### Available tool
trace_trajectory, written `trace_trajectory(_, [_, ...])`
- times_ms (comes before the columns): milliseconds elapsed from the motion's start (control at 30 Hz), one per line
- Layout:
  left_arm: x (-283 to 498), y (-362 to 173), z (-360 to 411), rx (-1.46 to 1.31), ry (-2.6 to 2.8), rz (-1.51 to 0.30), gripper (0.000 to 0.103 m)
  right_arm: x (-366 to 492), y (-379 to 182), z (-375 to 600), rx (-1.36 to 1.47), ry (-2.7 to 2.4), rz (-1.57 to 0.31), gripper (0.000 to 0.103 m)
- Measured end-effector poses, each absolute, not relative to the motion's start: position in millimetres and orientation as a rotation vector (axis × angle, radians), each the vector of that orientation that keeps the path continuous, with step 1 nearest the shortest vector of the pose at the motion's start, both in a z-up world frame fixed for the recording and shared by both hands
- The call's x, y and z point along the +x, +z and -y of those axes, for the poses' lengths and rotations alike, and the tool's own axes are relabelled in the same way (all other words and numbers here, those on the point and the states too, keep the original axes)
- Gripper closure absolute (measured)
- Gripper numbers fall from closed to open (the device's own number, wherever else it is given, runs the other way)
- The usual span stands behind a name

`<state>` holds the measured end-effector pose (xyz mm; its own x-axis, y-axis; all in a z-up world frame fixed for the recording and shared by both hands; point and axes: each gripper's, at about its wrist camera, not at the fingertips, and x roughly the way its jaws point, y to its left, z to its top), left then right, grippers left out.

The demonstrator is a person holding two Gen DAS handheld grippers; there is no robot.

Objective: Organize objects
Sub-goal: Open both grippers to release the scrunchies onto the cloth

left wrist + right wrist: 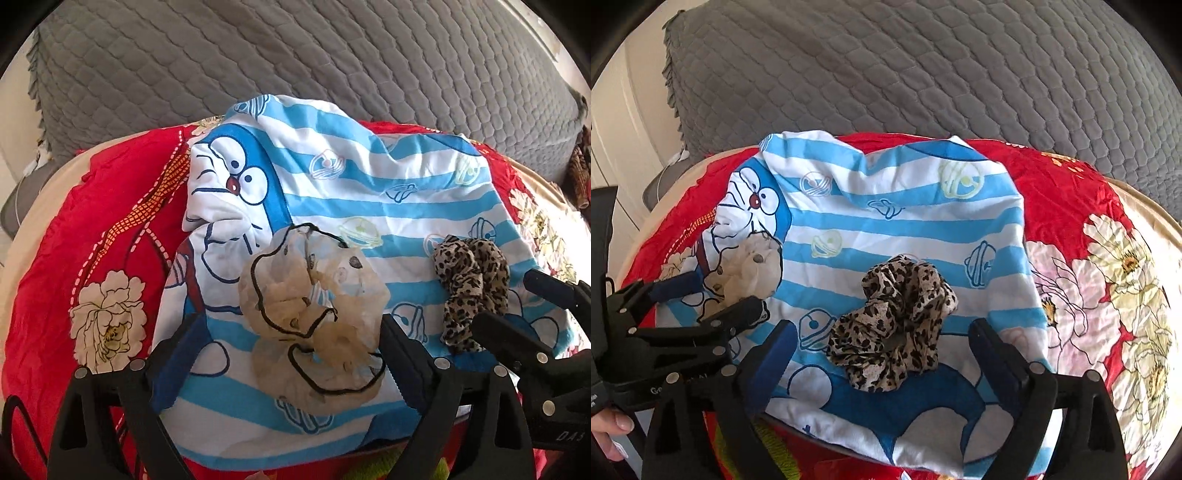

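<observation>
A sheer beige scrunchie with black edging (314, 306) lies on a blue-and-white striped cartoon cloth (369, 184). My left gripper (291, 328) is open, its jaws on either side of this scrunchie. A leopard-print scrunchie (897, 325) lies on the same cloth (905, 221). My right gripper (882, 332) is open, its jaws on either side of the leopard scrunchie. The leopard scrunchie also shows in the left wrist view (469, 288), with the right gripper (524, 299) beside it. The beige scrunchie (753, 266) and the left gripper (713, 295) show at the left of the right wrist view.
The striped cloth lies on a red floral sheet (110, 258) (1089, 240). A grey quilted cover (332, 55) (923, 74) lies behind. A hand (613, 428) holds the left gripper's handle.
</observation>
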<state>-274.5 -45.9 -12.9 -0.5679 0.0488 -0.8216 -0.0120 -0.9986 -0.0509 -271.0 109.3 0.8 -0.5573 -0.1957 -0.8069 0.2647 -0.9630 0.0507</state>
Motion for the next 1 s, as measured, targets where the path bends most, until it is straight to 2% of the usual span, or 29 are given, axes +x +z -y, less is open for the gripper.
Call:
trace_trajectory(800, [-230.1, 6.1, 56.0, -1.417, 2.742, 0.113, 0.010, -226.5, 18.7, -112.2, 1.287, -2.564, -0.138, 0.005])
trace_trajectory(1000, [-208.0, 10.0, 56.3, -1.394, 2.729, 0.126, 0.010, -198.1, 34.2, -114.2, 1.237, -2.578, -0.098, 0.004])
